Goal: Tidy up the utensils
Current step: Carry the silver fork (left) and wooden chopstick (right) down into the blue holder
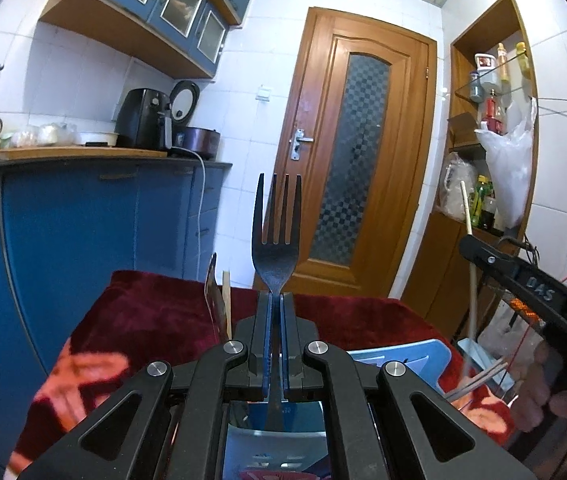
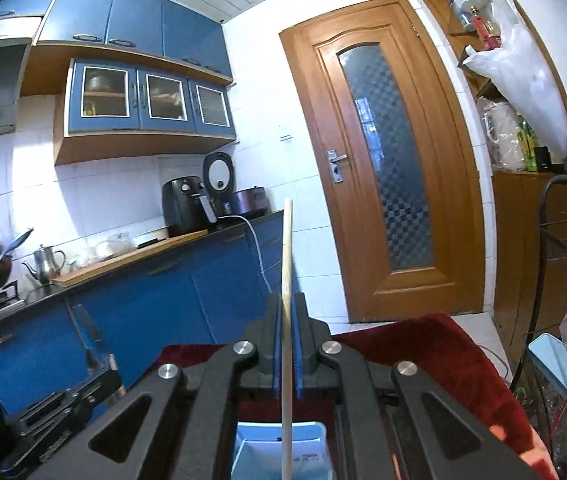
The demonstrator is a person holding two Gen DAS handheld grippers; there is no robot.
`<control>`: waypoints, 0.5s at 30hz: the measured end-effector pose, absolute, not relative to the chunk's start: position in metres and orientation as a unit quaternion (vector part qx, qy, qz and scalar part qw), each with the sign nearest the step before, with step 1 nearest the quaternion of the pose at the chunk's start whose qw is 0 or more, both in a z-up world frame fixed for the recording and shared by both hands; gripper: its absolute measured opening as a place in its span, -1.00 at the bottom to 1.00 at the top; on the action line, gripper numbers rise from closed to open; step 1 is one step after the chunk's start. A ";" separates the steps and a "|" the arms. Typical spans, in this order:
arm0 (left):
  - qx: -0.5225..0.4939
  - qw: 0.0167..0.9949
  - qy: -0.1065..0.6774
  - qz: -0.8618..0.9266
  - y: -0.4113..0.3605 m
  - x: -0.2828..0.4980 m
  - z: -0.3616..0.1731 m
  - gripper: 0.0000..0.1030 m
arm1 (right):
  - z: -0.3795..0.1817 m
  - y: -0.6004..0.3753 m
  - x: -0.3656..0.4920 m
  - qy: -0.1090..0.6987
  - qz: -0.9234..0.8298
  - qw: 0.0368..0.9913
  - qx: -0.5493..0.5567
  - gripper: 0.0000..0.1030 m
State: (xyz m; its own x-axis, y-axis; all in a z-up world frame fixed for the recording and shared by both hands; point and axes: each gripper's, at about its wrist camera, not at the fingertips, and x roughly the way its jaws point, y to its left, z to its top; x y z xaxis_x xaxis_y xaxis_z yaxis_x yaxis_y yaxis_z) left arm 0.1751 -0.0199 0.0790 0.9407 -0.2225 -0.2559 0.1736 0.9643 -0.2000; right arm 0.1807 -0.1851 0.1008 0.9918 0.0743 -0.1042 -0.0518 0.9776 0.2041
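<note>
A dark red velvet cloth (image 1: 155, 312) covers the table, with blue lower kitchen cabinets (image 1: 83, 216) on one side and a brown wooden door with a glass pane (image 1: 359, 160) behind. The left gripper (image 1: 276, 300) pinches one black four-tined fork (image 1: 276, 236) upright above a pale blue plastic container (image 1: 275, 448). The right gripper (image 2: 286, 304) clamps one pale wooden chopstick (image 2: 286, 280), whose lower end reaches into a pale blue holder (image 2: 259, 456).

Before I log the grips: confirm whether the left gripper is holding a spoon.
No, the left gripper is shut on a black fork, its four tines pointing straight up above the fingertips.
</note>
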 end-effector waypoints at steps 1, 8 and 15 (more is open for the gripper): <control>-0.087 0.981 0.140 -0.101 -0.020 0.175 0.078 -0.93 | 0.098 -0.185 0.182 0.057 0.027 0.993 0.099 -0.88; -0.085 0.979 0.150 -0.112 -0.023 0.176 0.073 -0.93 | 0.088 -0.178 0.185 0.082 0.037 0.992 0.085 -0.87; -0.080 0.975 0.171 -0.117 -0.030 0.175 0.069 -0.85 | 0.082 -0.173 0.179 0.115 0.063 0.989 0.073 -0.83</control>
